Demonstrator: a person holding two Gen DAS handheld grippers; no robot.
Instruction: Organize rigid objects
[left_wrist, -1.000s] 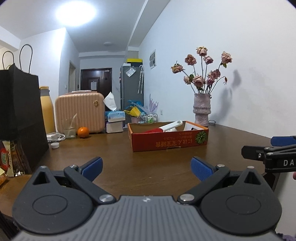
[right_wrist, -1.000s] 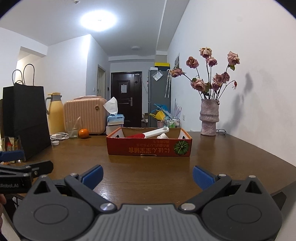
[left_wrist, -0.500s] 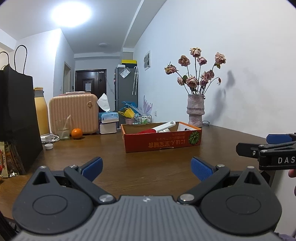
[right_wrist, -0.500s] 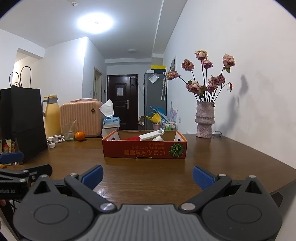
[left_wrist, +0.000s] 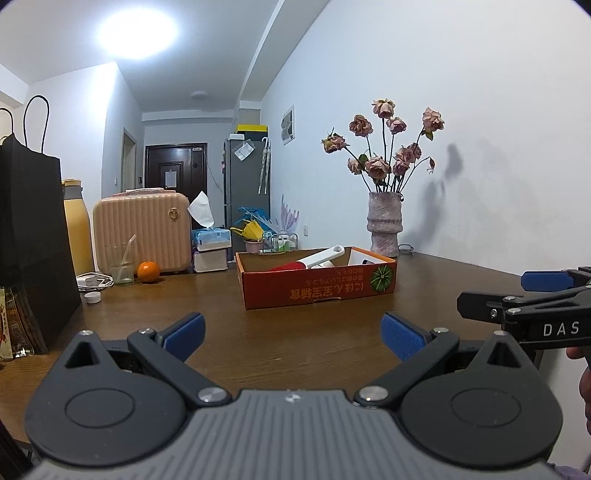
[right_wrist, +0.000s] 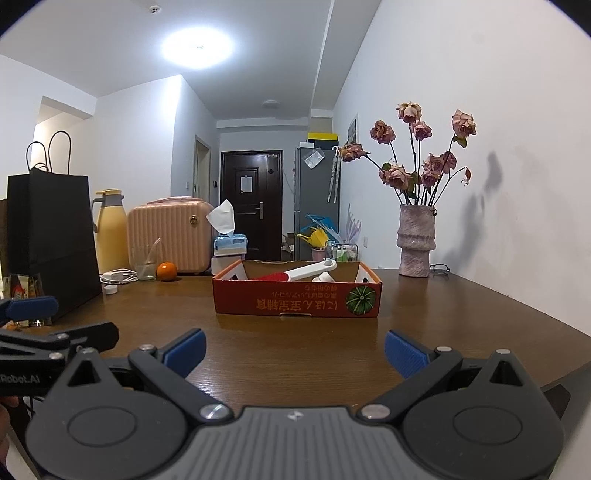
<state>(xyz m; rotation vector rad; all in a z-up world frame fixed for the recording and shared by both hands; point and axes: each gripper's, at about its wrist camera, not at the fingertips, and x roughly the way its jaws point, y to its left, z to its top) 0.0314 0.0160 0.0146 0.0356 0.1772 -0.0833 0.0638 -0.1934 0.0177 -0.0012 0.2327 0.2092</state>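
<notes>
From my screen I see a room with white walls (right_wrist: 480, 122) and a white ceiling (right_wrist: 110, 44), where one round lamp (right_wrist: 197, 48) shines very bright. In front of me is a brown wooden surface (right_wrist: 295, 354); it reaches the wall on the right side. Behind it a narrow corridor goes to a dark door (right_wrist: 251, 206) at the far end. Just right of this door stands a grey refrigerator (right_wrist: 316, 199) with a yellow box (right_wrist: 323, 136) on top and papers on its front. A small picture (left_wrist: 288, 123) hangs on the right wall. On the left wall of the corridor I see a pale doorway (right_wrist: 202, 170).
</notes>
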